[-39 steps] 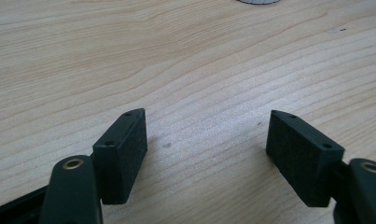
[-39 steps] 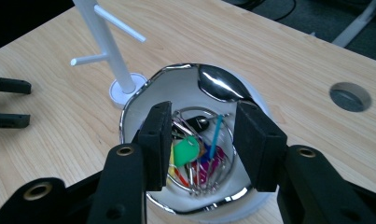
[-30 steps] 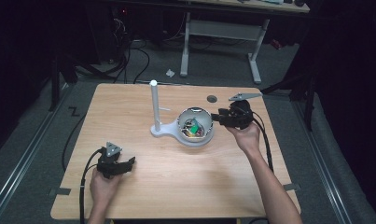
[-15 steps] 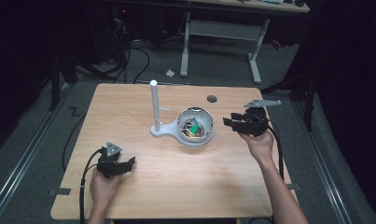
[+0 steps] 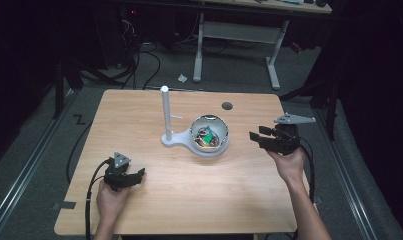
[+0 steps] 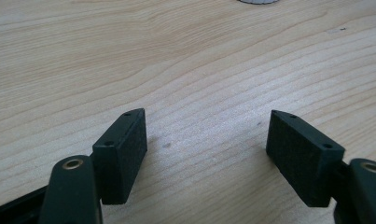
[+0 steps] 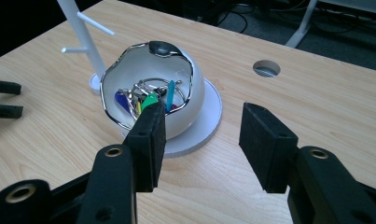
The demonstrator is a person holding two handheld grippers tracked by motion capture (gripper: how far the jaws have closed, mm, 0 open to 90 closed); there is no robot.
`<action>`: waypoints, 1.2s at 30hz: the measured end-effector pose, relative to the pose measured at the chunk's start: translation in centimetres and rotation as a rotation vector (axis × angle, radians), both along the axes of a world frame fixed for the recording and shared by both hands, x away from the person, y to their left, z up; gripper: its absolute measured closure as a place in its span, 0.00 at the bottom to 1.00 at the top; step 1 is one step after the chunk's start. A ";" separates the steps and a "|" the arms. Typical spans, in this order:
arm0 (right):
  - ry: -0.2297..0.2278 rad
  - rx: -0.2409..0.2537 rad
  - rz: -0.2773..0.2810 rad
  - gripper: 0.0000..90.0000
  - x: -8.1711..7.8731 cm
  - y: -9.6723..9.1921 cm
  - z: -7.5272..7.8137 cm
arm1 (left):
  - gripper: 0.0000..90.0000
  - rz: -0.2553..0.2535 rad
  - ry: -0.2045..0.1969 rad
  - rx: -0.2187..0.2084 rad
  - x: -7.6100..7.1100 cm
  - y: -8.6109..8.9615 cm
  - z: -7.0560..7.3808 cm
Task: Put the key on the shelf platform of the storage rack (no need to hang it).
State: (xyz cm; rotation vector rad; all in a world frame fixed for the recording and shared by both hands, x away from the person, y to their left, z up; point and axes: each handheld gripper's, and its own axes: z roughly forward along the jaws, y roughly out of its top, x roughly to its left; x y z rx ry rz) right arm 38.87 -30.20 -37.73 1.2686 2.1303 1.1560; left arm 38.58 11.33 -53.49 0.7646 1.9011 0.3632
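A white bowl (image 5: pixel 209 136) with a wavy metal rim stands on a white base with an upright pole (image 5: pixel 165 112) at mid table. In it lies a bunch of keys (image 7: pixel 146 97) with blue, green and yellow tags. My right gripper (image 5: pixel 254 136) hovers to the right of the bowl, pointing at it. Its jaws (image 7: pixel 202 126) have just been opening and stand open with nothing between them. My left gripper (image 5: pixel 138 175) rests low over the front left of the table. It is open (image 6: pixel 206 135), with bare wood between its pads.
A round cable hole (image 5: pixel 227 106) lies in the table behind the bowl. The pole carries short side pegs (image 7: pixel 96 24). Cables trail from both grippers over the front edge. A desk frame and cables stand on the dark floor beyond the table.
My right gripper has drawn back to the right, away from the bowl, and its jaws have widened. The left gripper has stayed where it was.
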 end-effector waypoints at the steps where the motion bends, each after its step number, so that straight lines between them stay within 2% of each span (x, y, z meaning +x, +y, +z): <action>1: -0.008 -0.001 0.003 0.57 -0.2 0.0 0.0 | 0.33 0.001 0.000 -0.001 0.0 0.0 0.0; 7: 0.003 0.002 -0.012 0.56 -1.1 -0.5 -0.7 | 0.32 0.001 0.001 -0.002 0.0 0.0 0.0; 14: -0.029 0.015 -0.020 0.56 -2.4 -0.8 -0.4 | 0.33 0.000 0.001 -0.001 0.0 0.0 0.0; 21: -0.022 0.026 -0.046 0.56 -3.5 -1.8 -1.5 | 0.32 0.002 0.001 -0.002 0.0 0.0 0.0; 25: -0.032 0.033 -0.057 0.56 -4.1 -2.1 -1.8 | 0.32 0.003 0.002 -0.003 0.0 0.0 0.0; 36: -0.040 0.034 -0.072 0.55 -5.0 -2.1 -3.3 | 0.33 0.004 0.002 -0.004 0.0 -0.1 0.0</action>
